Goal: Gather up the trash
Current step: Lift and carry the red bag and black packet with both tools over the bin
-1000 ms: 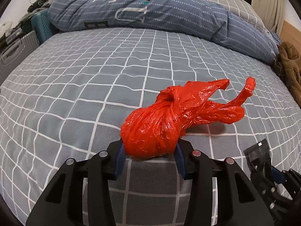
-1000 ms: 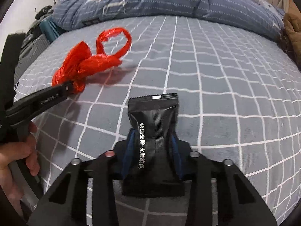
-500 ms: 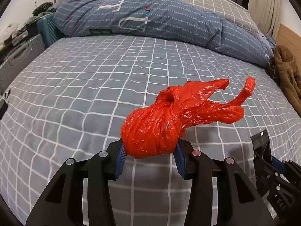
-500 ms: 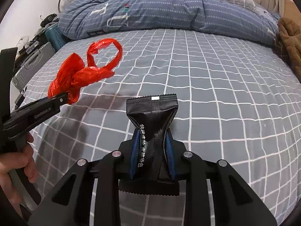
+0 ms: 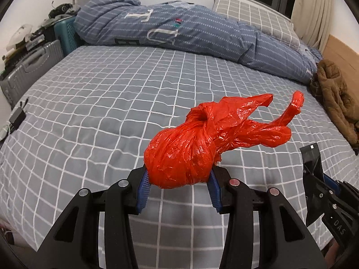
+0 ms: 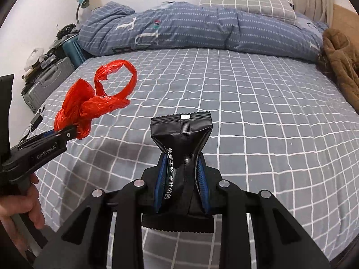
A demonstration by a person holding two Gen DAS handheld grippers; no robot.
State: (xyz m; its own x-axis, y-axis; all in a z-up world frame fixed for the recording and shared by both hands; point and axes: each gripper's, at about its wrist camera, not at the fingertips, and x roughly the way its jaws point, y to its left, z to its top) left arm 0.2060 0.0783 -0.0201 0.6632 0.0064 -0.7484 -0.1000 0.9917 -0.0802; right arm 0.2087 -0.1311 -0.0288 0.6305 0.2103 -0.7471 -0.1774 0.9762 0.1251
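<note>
My left gripper [image 5: 178,182] is shut on a knotted red plastic bag [image 5: 190,154] and holds it above the grey checked bed [image 5: 101,103]. The bag's loose handles stick out to the right. The same bag [image 6: 78,105] and left gripper [image 6: 67,132] show at the left of the right wrist view. My right gripper [image 6: 181,179] is shut on a black foil sachet [image 6: 181,134] with white Chinese print, held above the bed. The sachet [image 5: 311,161] also shows at the right edge of the left wrist view.
A rumpled blue quilt [image 5: 179,29] and a grey checked pillow [image 5: 253,18] lie along the far side of the bed. A brown garment [image 5: 336,94] lies at the right. A grey suitcase [image 5: 29,67] and a teal case [image 5: 66,35] stand left of the bed.
Both grippers have lifted and drawn back from the bed with their loads, so more of the room shows. The right gripper has squeezed the sachet narrower.
</note>
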